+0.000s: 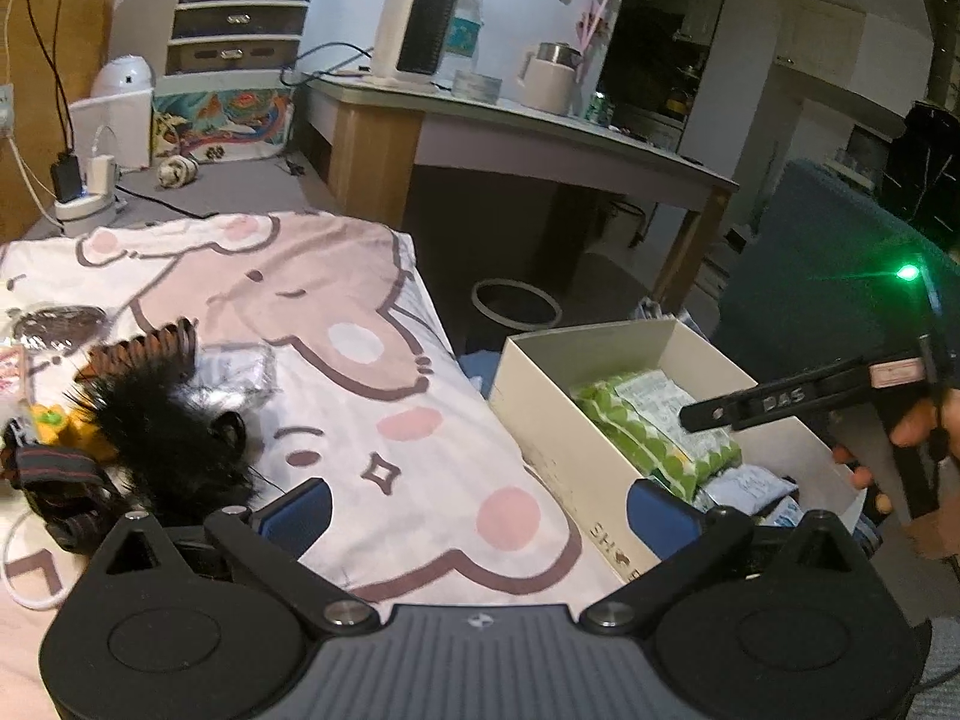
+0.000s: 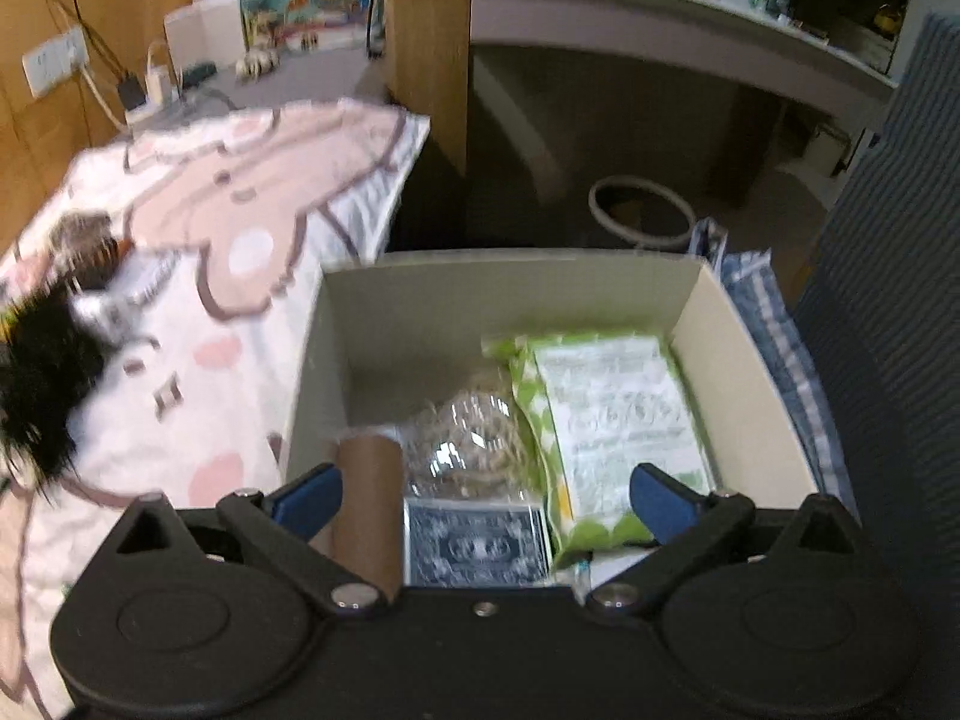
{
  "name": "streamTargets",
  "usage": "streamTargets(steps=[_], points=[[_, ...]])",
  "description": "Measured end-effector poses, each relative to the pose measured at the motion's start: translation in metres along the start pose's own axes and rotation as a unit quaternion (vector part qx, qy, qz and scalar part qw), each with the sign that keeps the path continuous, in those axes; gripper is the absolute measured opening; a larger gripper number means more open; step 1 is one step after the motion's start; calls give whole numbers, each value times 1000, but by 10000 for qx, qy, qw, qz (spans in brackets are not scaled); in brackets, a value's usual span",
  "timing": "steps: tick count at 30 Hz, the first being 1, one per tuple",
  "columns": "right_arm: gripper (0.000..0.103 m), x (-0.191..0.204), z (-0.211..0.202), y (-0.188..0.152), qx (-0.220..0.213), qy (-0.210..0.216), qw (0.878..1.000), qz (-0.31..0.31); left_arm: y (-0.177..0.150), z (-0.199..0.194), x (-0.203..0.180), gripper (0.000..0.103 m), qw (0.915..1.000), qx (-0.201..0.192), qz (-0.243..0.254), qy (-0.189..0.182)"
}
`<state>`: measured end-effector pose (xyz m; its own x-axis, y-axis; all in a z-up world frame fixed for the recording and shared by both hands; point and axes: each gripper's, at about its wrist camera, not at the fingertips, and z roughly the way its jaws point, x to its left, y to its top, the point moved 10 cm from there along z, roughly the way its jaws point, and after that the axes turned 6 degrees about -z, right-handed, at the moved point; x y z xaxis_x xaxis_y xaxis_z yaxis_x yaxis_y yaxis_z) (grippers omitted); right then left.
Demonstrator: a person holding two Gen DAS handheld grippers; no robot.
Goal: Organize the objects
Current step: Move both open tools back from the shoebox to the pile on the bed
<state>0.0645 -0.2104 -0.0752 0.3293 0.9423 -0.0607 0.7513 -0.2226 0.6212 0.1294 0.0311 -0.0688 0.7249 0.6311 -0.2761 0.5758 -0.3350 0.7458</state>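
Far left on the bed point(image 1: 360, 420): black feathery clump point(image 1: 162, 432) amid clutter. Left tongs point(image 1: 477, 507) spread wide, empty. Right of the blanket, cardboard box point(image 2: 336, 360) holding brown tube point(image 2: 366, 510), clear bag point(image 2: 474, 444), probably a card deck point(image 2: 477, 546), green packet point(image 2: 606, 420). Right tongs point(image 2: 483, 501) wide above, gripping nothing.

A box point(image 2: 744, 324) sat to the right of a blanket point(image 1: 372, 372), touching its edge. In it a packet point(image 2: 612, 420) lay at the right, a clear bag point(image 2: 468, 444) left of it, a tube point(image 2: 366, 510) further left, and a small pack point(image 2: 477, 546) nearest
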Motion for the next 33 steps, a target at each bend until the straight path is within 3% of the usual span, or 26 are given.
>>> streamTargets(steps=[11,22,33], points=[[103,48,-53,46,-893,456,9949,-96,41,-33,16,103,9988,-378,42,324],[103,106,-74,59,-1180,693,9893,-506,75,-79,44,103,9942,-793,-32,729],[103,172,-70,56,-1266,1157,9823,-748,67,-116,99,103,9862,-846,-253,1400]])
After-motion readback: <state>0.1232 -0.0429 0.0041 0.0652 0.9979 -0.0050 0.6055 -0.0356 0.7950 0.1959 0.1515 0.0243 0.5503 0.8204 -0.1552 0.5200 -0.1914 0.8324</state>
